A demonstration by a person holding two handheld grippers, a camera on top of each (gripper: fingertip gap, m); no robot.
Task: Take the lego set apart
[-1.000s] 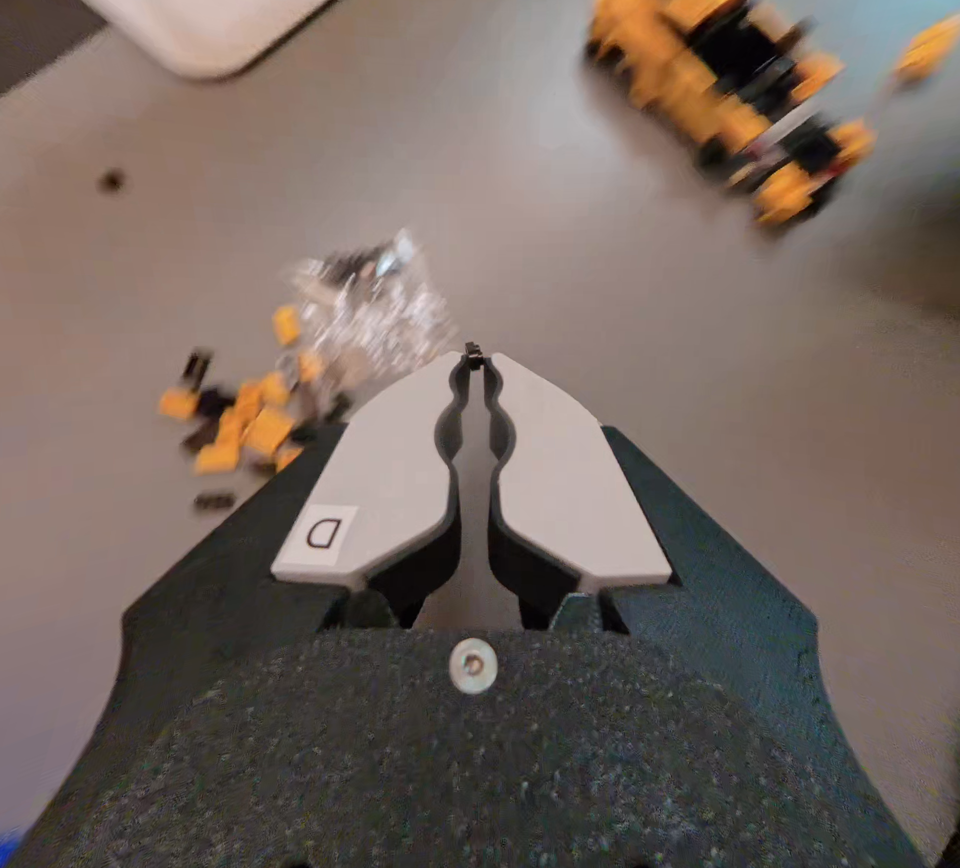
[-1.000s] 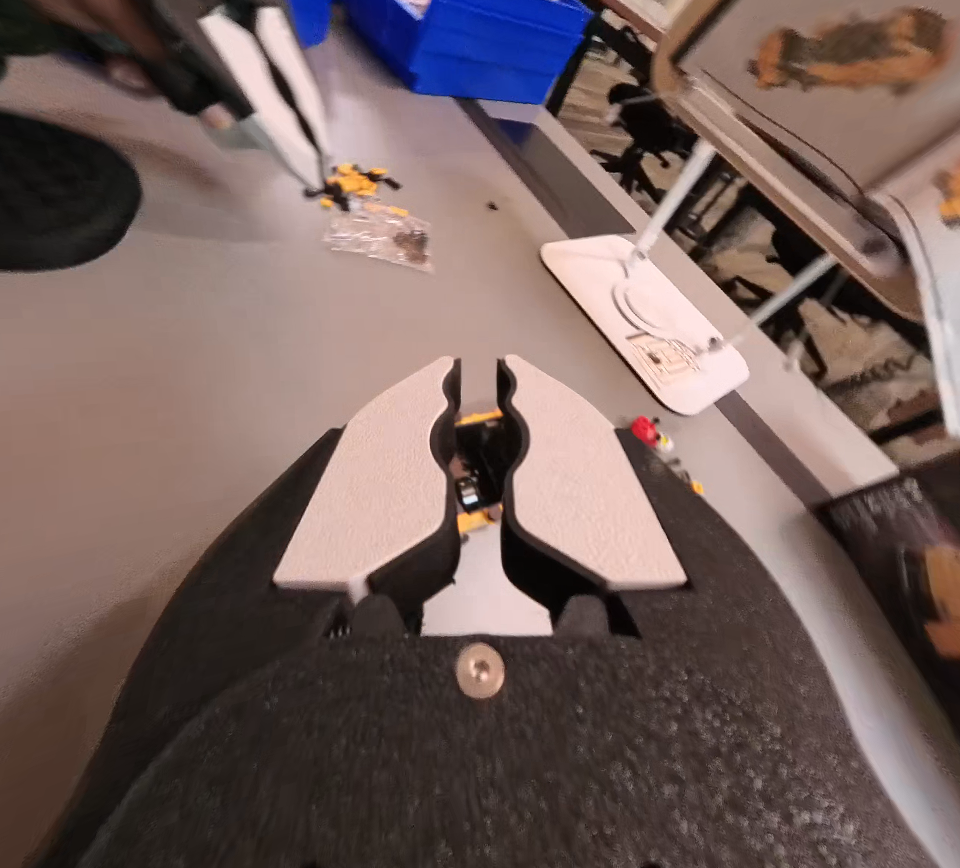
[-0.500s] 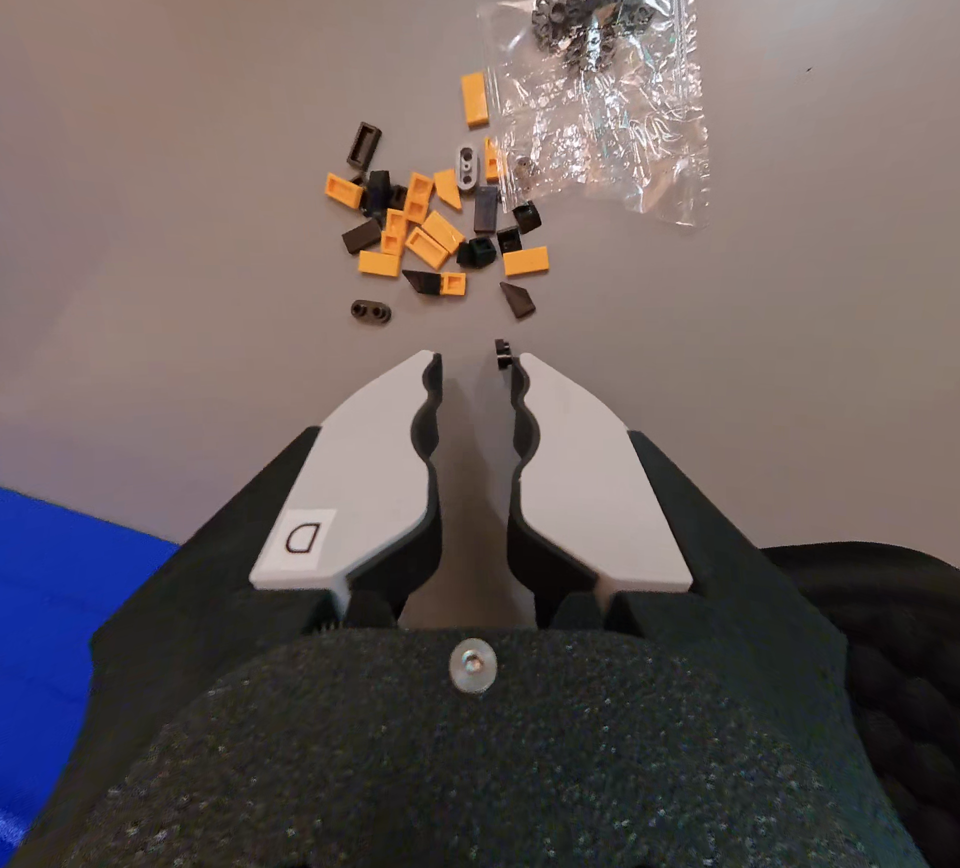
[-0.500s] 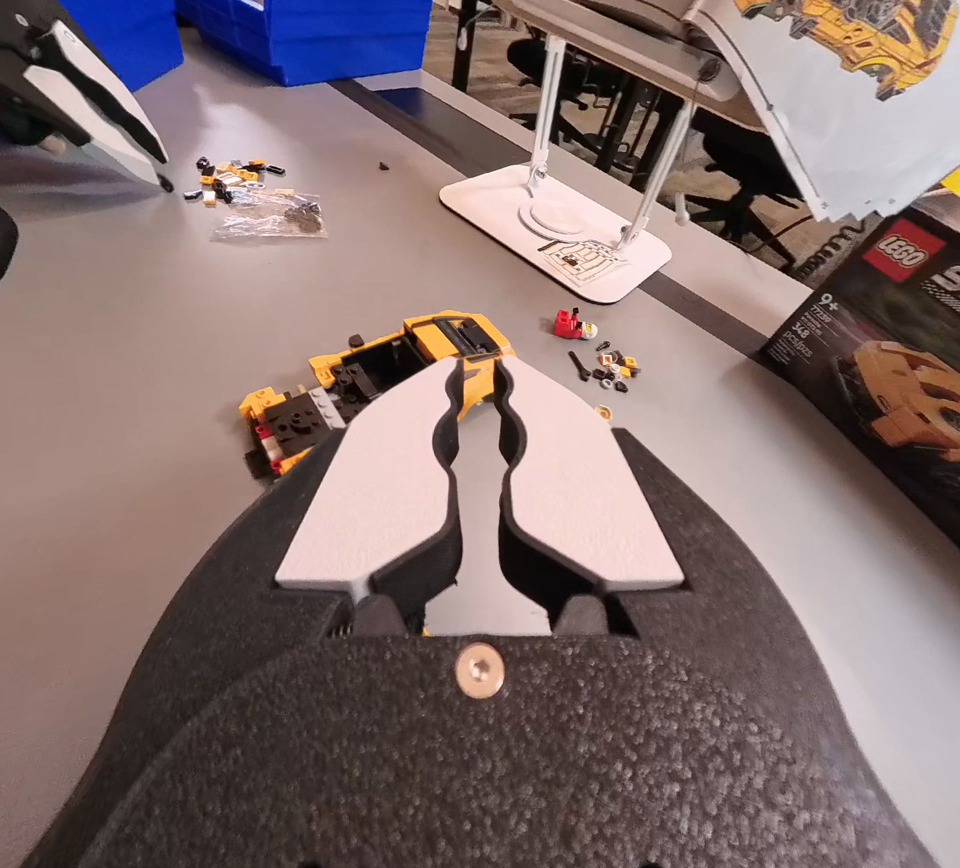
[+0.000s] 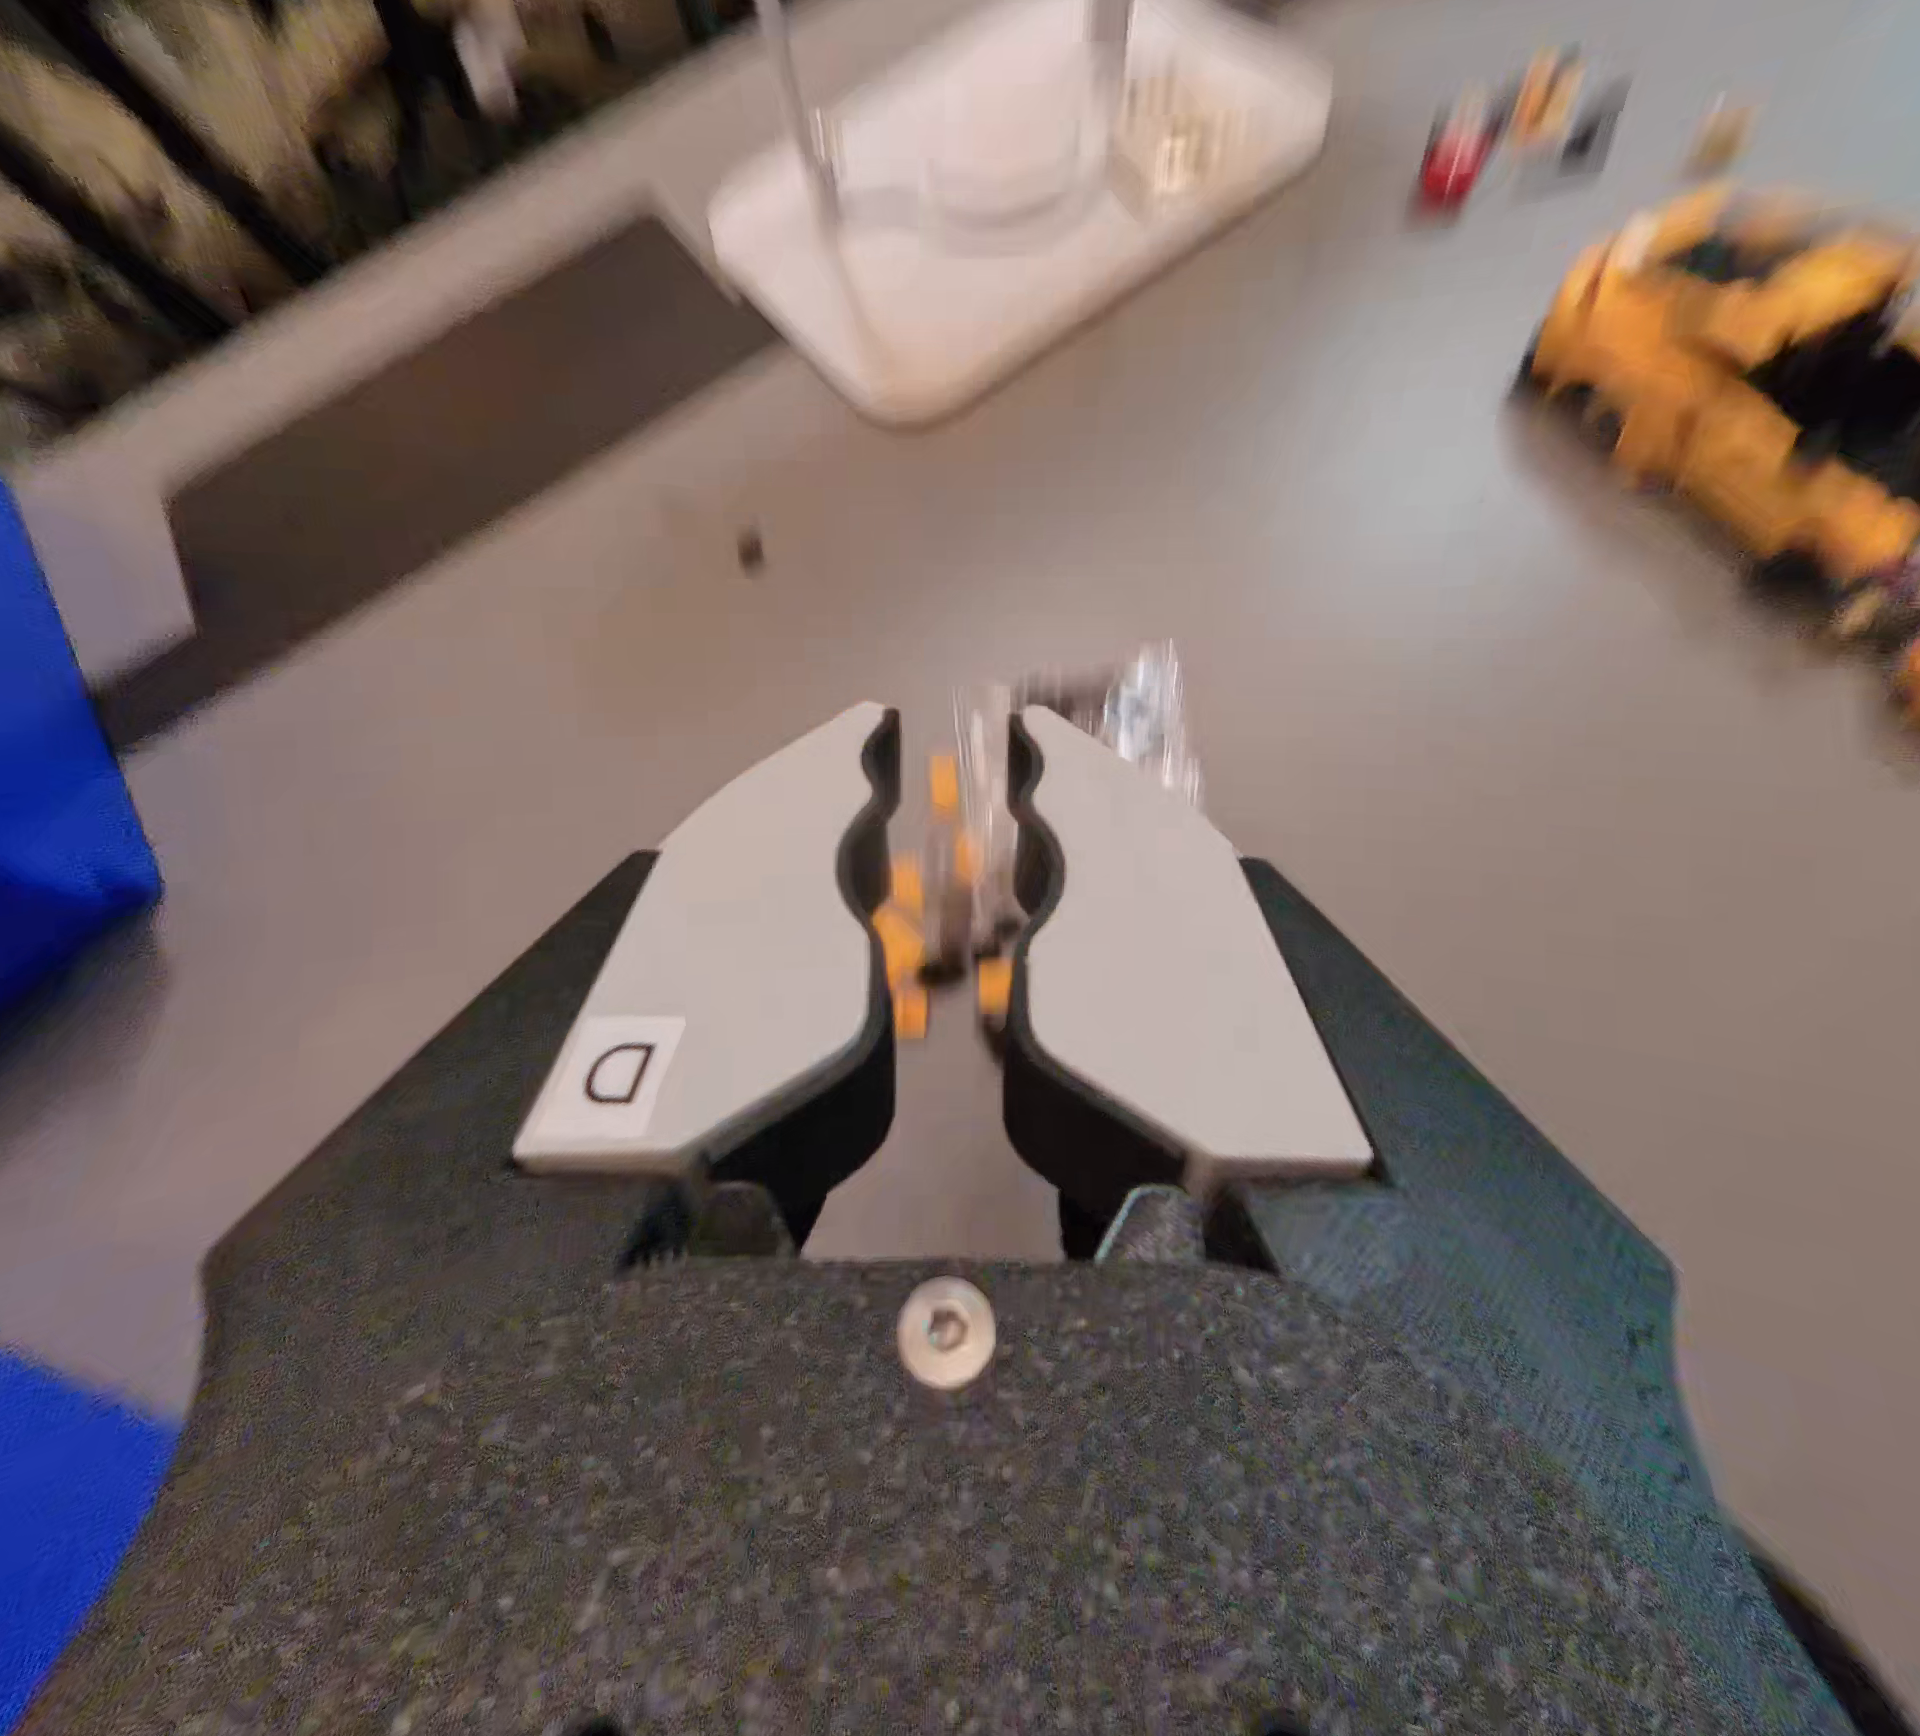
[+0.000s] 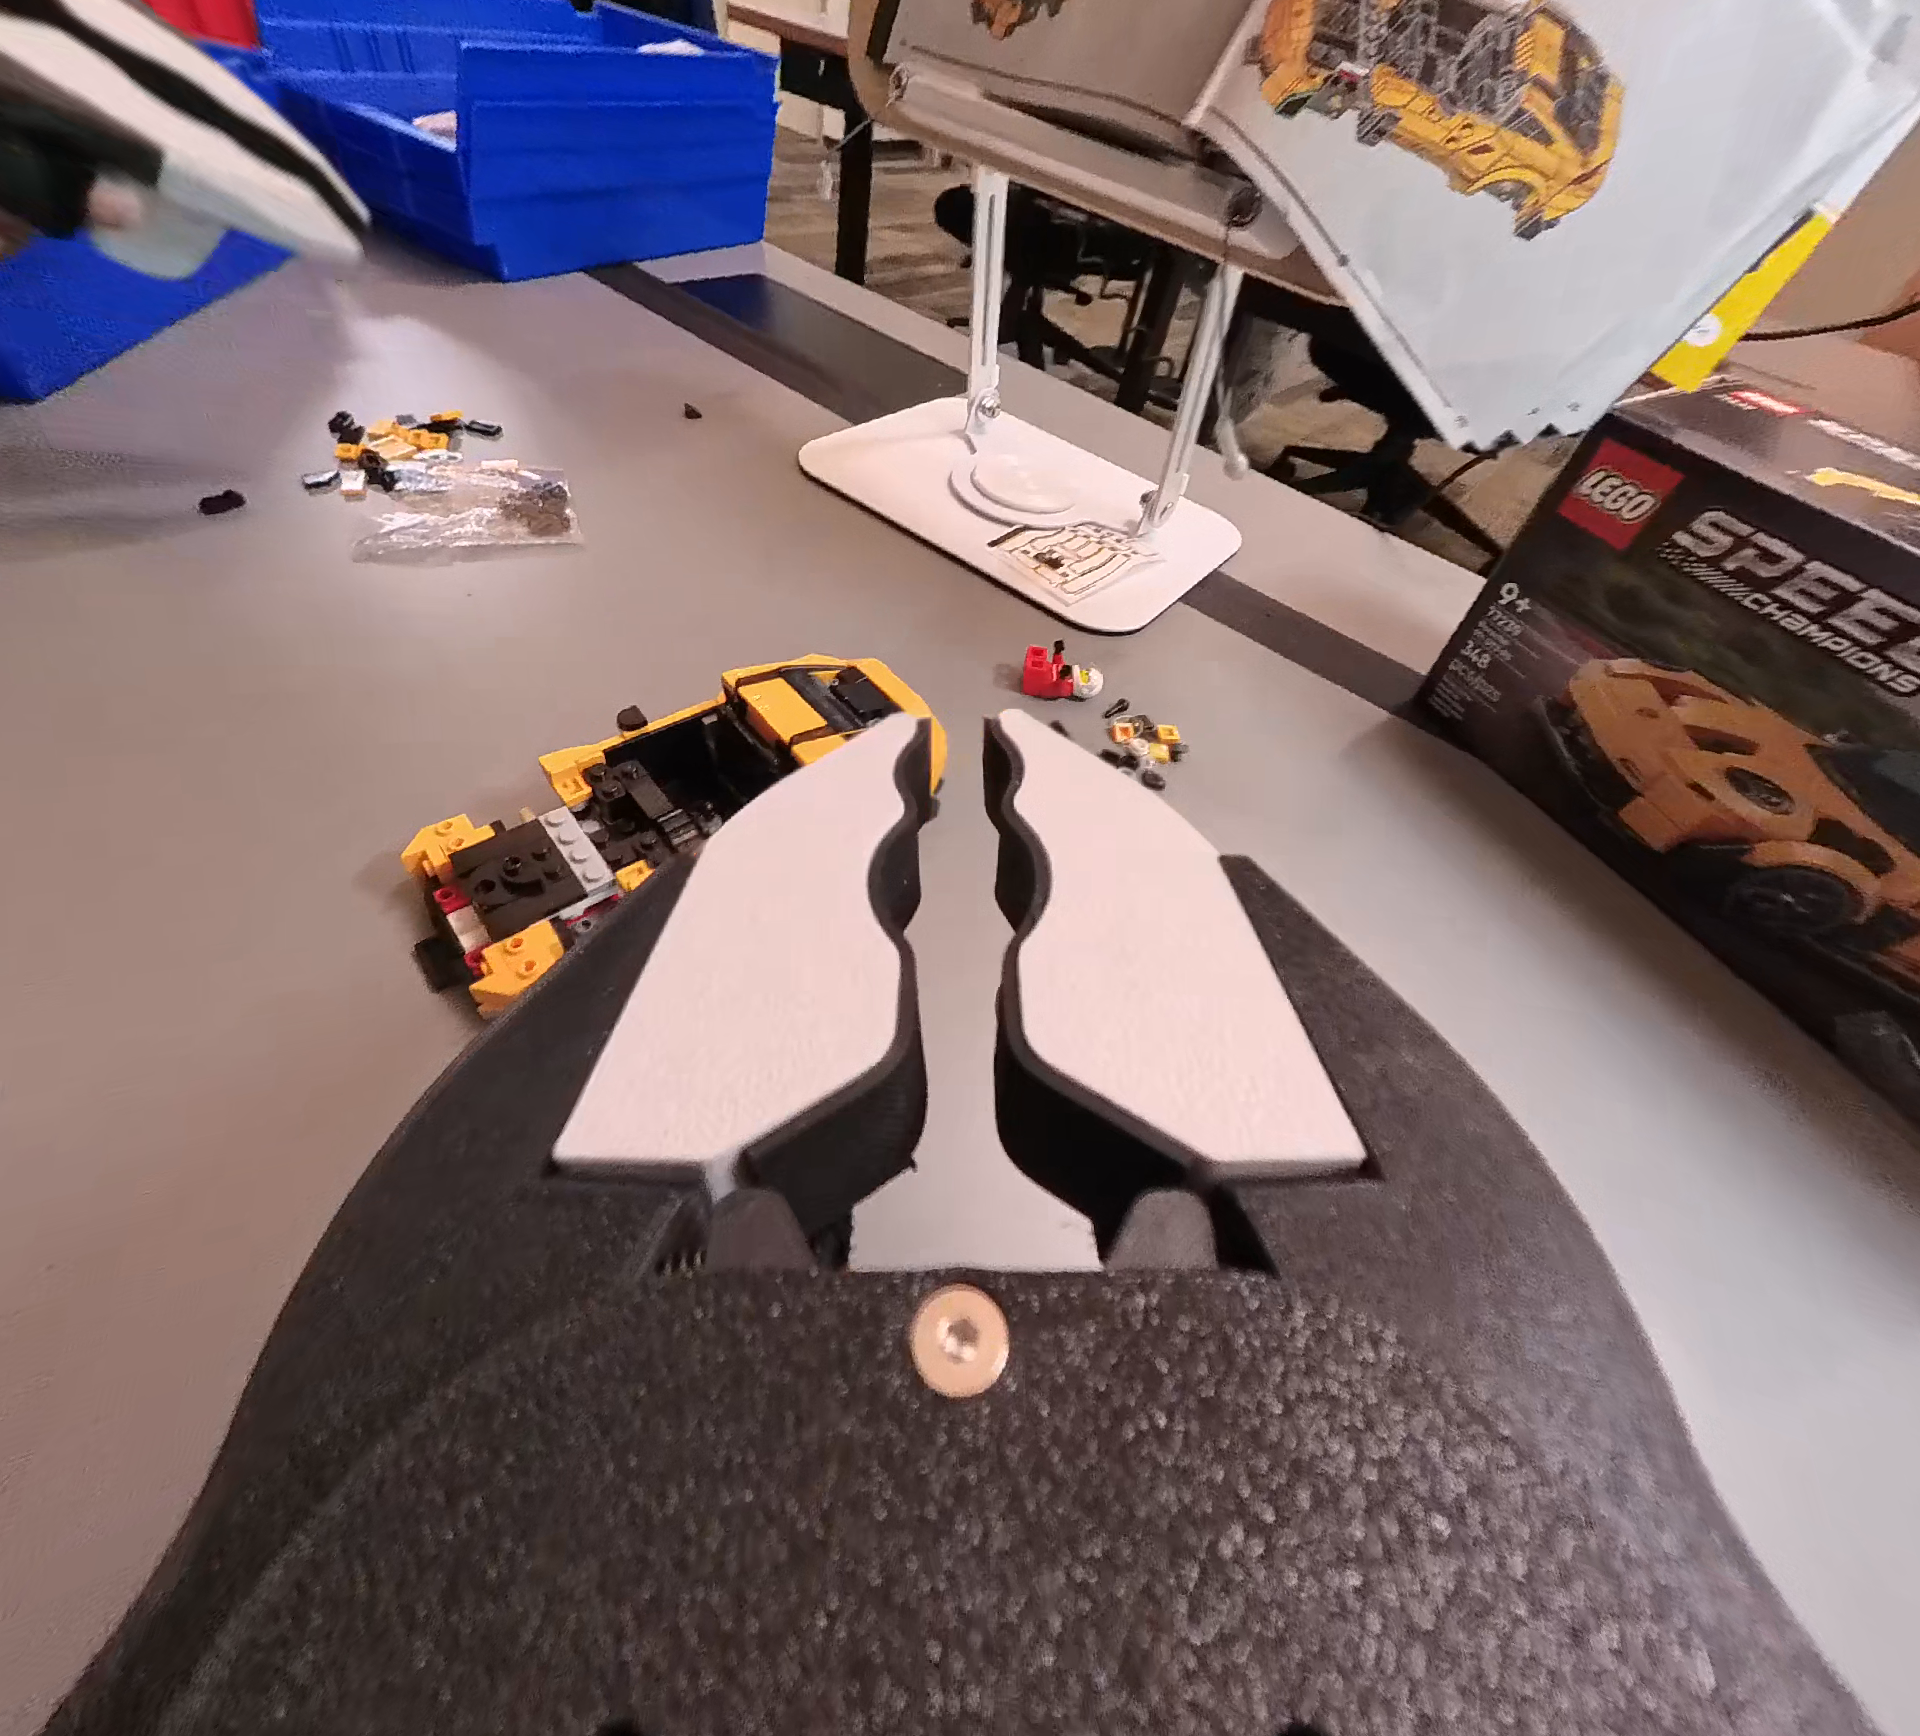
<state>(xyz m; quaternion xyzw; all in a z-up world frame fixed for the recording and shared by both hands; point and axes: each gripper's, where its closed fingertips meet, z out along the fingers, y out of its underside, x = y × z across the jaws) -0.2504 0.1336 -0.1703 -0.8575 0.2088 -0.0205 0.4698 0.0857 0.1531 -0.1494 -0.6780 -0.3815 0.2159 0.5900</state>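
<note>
yellow car model (image 6: 665,813), partly stripped with its black inner studs exposed, lies on the grey table (image 6: 208,855) at about ten o'clock of the right gripper (image 6: 951,730). this gripper hovers just above and beside the car; its jaws stand a narrow gap apart and hold nothing, a spacing that looks suited to nipping one small brick. left gripper (image 5: 945,720) sits over the pile of loose parts (image 6: 400,445), far off at ten o'clock in the right wrist view; its jaws are open somewhat wider and empty, with orange bricks blurred in the gap below. judged from this, removed parts are gathered in one heap, next to a clear bag (image 6: 468,512), to keep them apart from the model. minifigure (image 6: 1055,673) and a few small bits rest at one o'clock of the right gripper's tips. white stand (image 6: 1023,523) at twelve o'clock props the instruction booklet (image 6: 1507,76); the set's box (image 6: 1714,751) lies at two o'clock.
</note>
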